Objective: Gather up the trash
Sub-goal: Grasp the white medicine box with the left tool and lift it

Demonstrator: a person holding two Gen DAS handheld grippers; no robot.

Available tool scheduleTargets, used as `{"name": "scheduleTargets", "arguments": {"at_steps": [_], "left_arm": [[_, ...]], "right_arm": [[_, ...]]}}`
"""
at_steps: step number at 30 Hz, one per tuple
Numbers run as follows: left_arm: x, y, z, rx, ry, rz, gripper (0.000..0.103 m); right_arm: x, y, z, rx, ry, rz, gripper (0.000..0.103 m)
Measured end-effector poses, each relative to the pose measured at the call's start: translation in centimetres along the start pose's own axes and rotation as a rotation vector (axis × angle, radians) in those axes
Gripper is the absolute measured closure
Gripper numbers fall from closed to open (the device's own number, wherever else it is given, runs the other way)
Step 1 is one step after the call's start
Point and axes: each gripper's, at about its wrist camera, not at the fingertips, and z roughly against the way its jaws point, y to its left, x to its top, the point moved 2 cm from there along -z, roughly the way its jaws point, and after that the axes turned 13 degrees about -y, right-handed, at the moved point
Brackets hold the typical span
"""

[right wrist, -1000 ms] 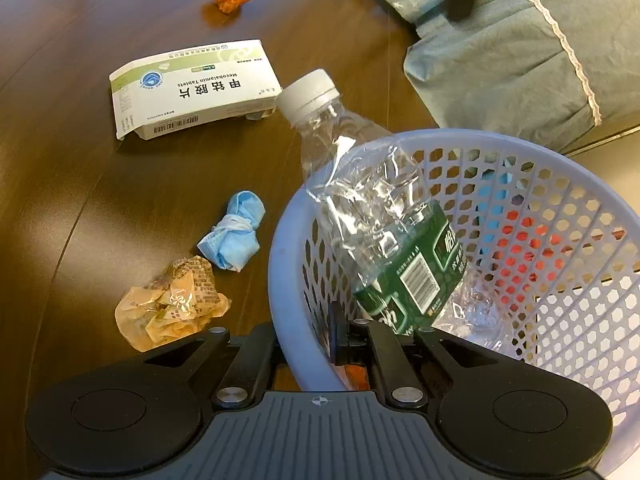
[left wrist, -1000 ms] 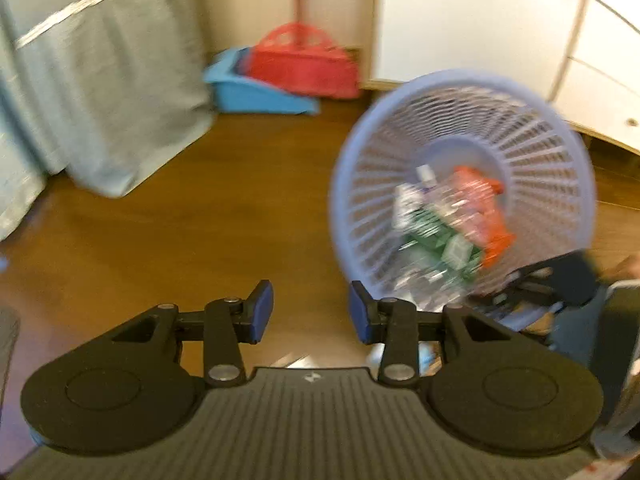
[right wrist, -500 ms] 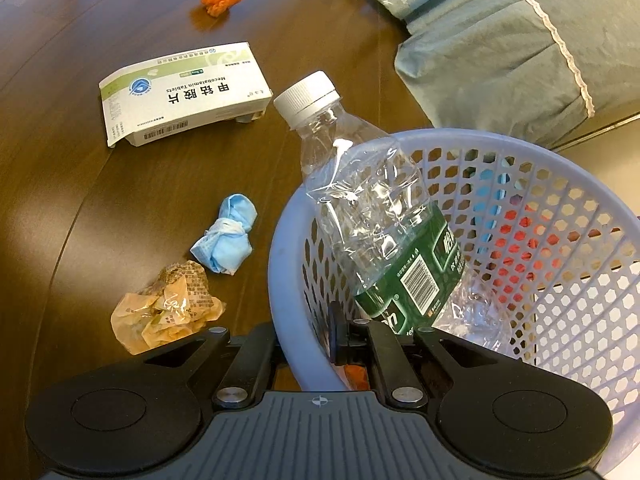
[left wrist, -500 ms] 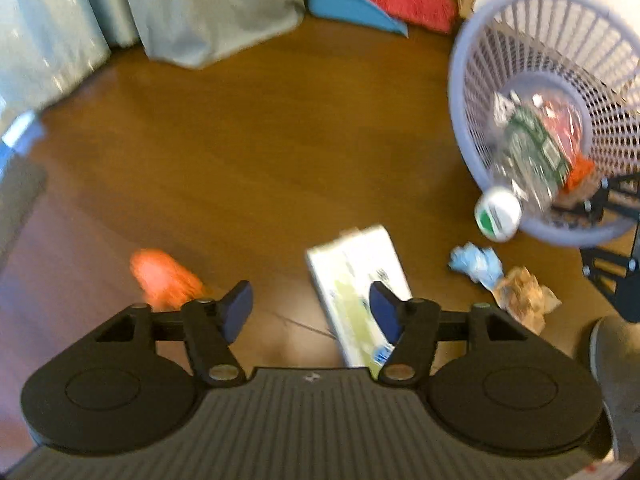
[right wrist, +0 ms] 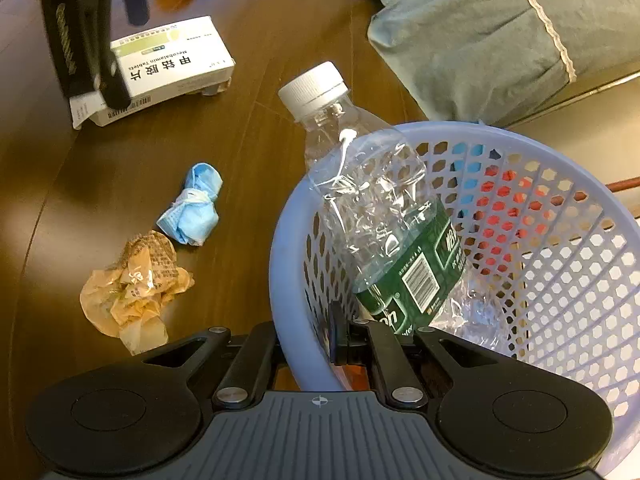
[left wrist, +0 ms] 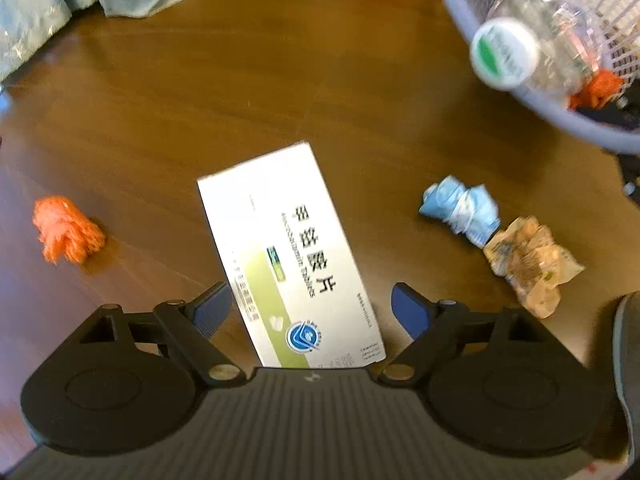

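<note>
Since the earlier frames, the left gripper (left wrist: 311, 308) has been brought down from facing the basket to just over the medicine box (left wrist: 288, 256), w/ its jaws having just been opening; they are now spread wide, the box's near end lying between the blue pads (left wrist: 210, 312) but not pressed by either. From the right wrist view the left gripper (right wrist: 120, 40) is seen above the box (right wrist: 176, 68), which lies flat on the dark wood table (right wrist: 260, 32).

The right gripper (right wrist: 308, 340) has been kept where it was, jaws pressed together on the near rim of the lavender mesh basket (right wrist: 288, 248), one finger outside the wall, one inside. A crushed clear bottle (right wrist: 384, 220) w/ green label and white cap is leaned in the basket, neck sticking out over the rim; smth orange is glimpsed at the basket bottom.

Still loose on the table: an orange wad (left wrist: 66, 230) left of the box, a balled-up blue mask (left wrist: 462, 208) to its right, and a crumpled tan wrapper (left wrist: 530, 260) touching the mask. Grey-green fabric (right wrist: 500, 28) is seen beyond the basket.
</note>
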Motion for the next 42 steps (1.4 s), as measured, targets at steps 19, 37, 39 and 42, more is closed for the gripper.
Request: {"name": "scheduleTargets", "arguments": {"at_steps": [19, 37, 39, 42], "left_arm": [[-0.5, 4.8, 0.2, 0.049, -0.022, -0.015, 0.041], [-0.3, 7.8, 1.6, 0.027, -0.110, 0.083, 0.026], [-0.4, 8.6, 1.5, 0.031, -0.106, 0.096, 0.025], [-0.8, 9.0, 1.3, 0.019, -0.107, 0.128, 0.023]], "right_arm": [[0.1, 0.1, -0.1, 0.003, -0.003, 0.005, 0.100], [0.0, 0.4, -0.1, 0.007, -0.008, 0.012, 0.099], [0.0, 0.4, -0.1, 0.008, -0.009, 0.015, 0.099], [0.0, 0.4, -0.2, 0.010, -0.009, 0.020, 0.099]]}}
